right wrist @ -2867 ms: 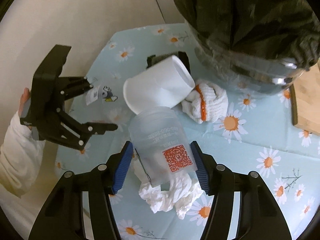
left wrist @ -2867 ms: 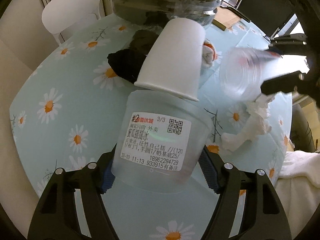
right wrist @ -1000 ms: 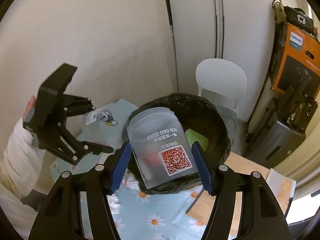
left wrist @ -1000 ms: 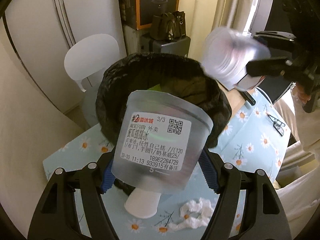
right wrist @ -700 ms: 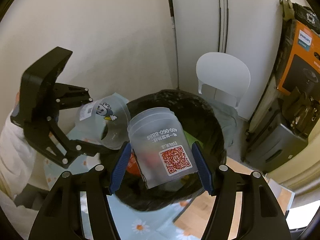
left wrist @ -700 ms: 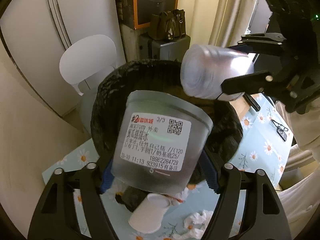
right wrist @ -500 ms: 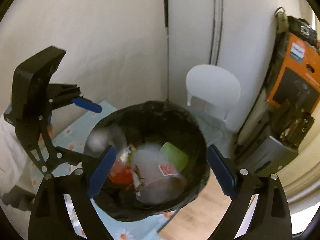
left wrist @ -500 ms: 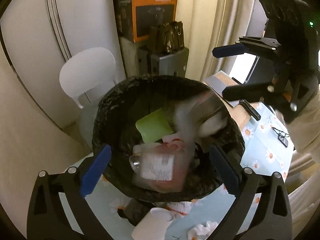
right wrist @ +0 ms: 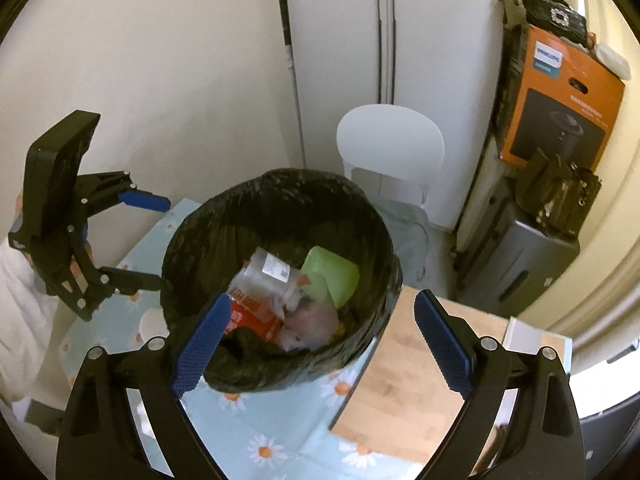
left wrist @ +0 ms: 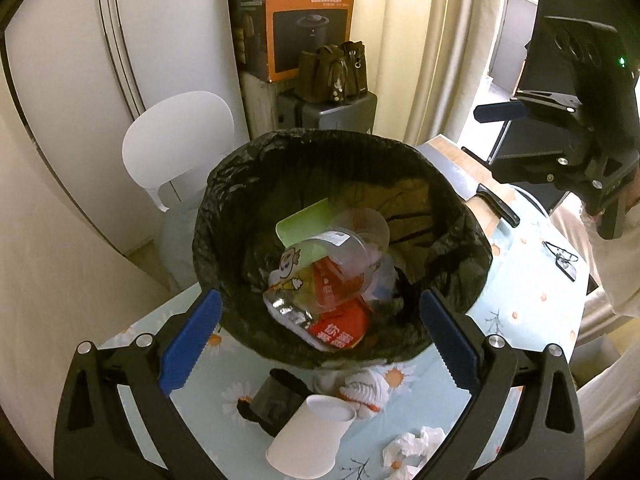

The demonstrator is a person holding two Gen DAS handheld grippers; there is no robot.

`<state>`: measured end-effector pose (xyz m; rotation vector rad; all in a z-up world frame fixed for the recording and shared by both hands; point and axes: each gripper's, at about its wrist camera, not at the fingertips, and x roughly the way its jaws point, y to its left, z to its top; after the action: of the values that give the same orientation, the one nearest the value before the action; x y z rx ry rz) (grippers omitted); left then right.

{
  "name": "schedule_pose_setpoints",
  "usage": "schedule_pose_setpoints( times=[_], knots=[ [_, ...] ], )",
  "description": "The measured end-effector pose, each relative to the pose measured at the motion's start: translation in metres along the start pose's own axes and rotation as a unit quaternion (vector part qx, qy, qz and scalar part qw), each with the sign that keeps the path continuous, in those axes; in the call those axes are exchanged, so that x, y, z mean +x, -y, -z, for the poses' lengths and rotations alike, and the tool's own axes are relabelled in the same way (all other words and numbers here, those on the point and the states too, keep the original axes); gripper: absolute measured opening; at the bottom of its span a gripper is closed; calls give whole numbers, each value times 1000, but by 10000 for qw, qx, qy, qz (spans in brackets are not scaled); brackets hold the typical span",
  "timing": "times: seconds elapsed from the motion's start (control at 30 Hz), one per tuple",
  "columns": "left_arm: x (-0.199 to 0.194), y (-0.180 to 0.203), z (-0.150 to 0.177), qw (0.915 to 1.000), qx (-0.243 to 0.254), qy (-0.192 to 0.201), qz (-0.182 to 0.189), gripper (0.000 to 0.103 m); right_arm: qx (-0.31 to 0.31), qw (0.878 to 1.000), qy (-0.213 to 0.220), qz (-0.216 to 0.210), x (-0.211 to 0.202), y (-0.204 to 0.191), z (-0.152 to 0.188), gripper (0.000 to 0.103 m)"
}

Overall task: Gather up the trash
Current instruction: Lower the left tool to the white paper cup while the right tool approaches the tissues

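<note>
A bin lined with a black bag point(left wrist: 240, 184) stands on the daisy-print table point(left wrist: 536, 280); it also shows in the right wrist view point(right wrist: 360, 216). Inside lie two clear plastic cups point(left wrist: 344, 248), a red packet point(left wrist: 340, 326) and a green lid point(left wrist: 304, 222). My left gripper point(left wrist: 316, 344) is open and empty above the bin's near rim. My right gripper point(right wrist: 320, 348) is open and empty above the bin. On the table in front of the bin lie a white paper cup point(left wrist: 308, 440), a black holder point(left wrist: 276, 398), a rolled white cloth point(left wrist: 366, 388) and crumpled tissue point(left wrist: 412, 444).
A white chair point(left wrist: 176, 148) stands behind the table. An orange box point(left wrist: 304, 16), a brown bag point(left wrist: 336, 70) and a grey case point(left wrist: 340, 108) stand at the back. A wooden board point(right wrist: 424, 376) and a black clip point(left wrist: 564, 260) lie on the table.
Both grippers lifted their clear cups from the table to above the bin, opened, and the cups fell into the bin. Both grippers are now empty.
</note>
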<state>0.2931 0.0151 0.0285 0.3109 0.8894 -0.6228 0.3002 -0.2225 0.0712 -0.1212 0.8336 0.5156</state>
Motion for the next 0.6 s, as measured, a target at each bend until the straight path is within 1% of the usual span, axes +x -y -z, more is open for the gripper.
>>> schedule_pose_setpoints(
  times=[0.07,0.17,0.3,0.47,0.6],
  knots=[
    [-2,-2,4,10000,-33,21,-77,97,70,9999,11,72,-4,-4,5,89],
    [-5,-5,14,9999,-103,37,-5,97,187,9997,12,136,-7,-10,11,89],
    [-6,-10,30,9999,-148,53,-41,97,260,9994,-31,207,-10,-27,19,89],
    [-4,-17,52,9997,-223,-110,51,97,392,9990,-88,214,-11,-50,32,89],
    [-4,-21,68,9995,-178,-170,186,97,482,9982,-135,333,-11,-66,41,89]
  ],
)
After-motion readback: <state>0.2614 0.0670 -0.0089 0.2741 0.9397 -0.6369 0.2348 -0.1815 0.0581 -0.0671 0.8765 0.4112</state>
